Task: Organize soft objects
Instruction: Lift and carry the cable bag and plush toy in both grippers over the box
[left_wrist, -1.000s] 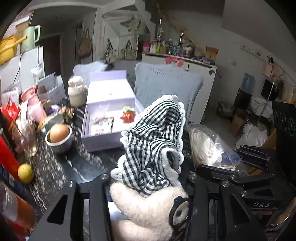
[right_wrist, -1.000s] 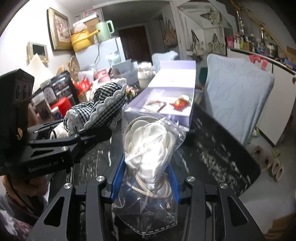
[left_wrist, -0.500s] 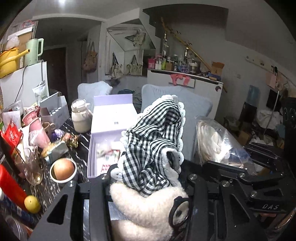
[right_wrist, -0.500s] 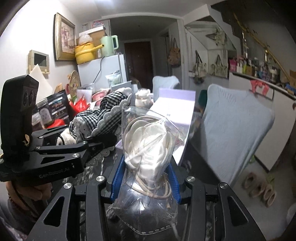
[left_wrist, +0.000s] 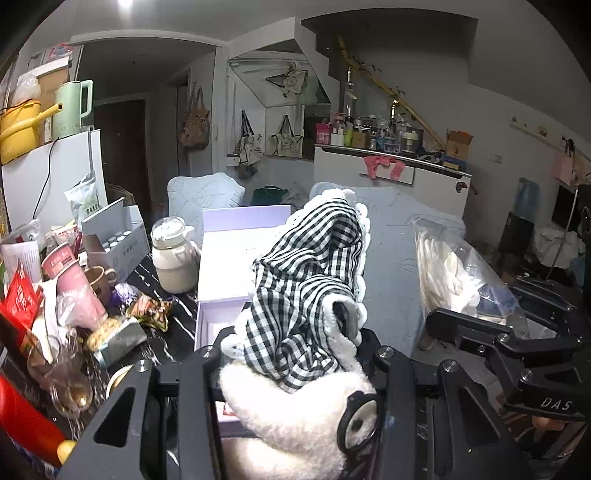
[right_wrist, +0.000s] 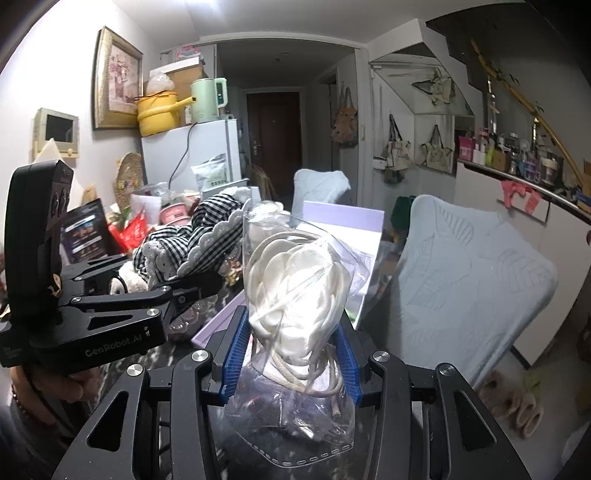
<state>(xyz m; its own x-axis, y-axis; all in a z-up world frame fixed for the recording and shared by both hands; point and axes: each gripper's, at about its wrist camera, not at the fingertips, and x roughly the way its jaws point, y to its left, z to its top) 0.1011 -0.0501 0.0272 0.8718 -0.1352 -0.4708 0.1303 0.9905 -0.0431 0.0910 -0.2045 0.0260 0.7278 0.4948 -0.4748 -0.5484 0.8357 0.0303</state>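
Note:
My left gripper (left_wrist: 295, 354) is shut on a white plush toy (left_wrist: 295, 406) wearing a black-and-white checked cloth with lace trim (left_wrist: 310, 273). It is held up in the air above the dark table. In the right wrist view the same toy (right_wrist: 192, 240) shows at the left in that gripper. My right gripper (right_wrist: 291, 343) is shut on a clear plastic bag holding a white fabric flower and cord (right_wrist: 295, 288), squeezed between the blue pads (right_wrist: 234, 347). The bag (left_wrist: 454, 273) appears at the right of the left wrist view.
An open lilac box (left_wrist: 236, 258) lies on the dark marbled table (left_wrist: 173, 332). Cups, a glass, packets and a white jar (left_wrist: 173, 258) crowd the table's left side. A pale blue covered chair (right_wrist: 472, 273) stands at the right. A white fridge (right_wrist: 192, 155) stands behind.
Both grippers have risen and pulled back with their loads; the table and lilac box now sit lower and farther off. Neither grip has altered.

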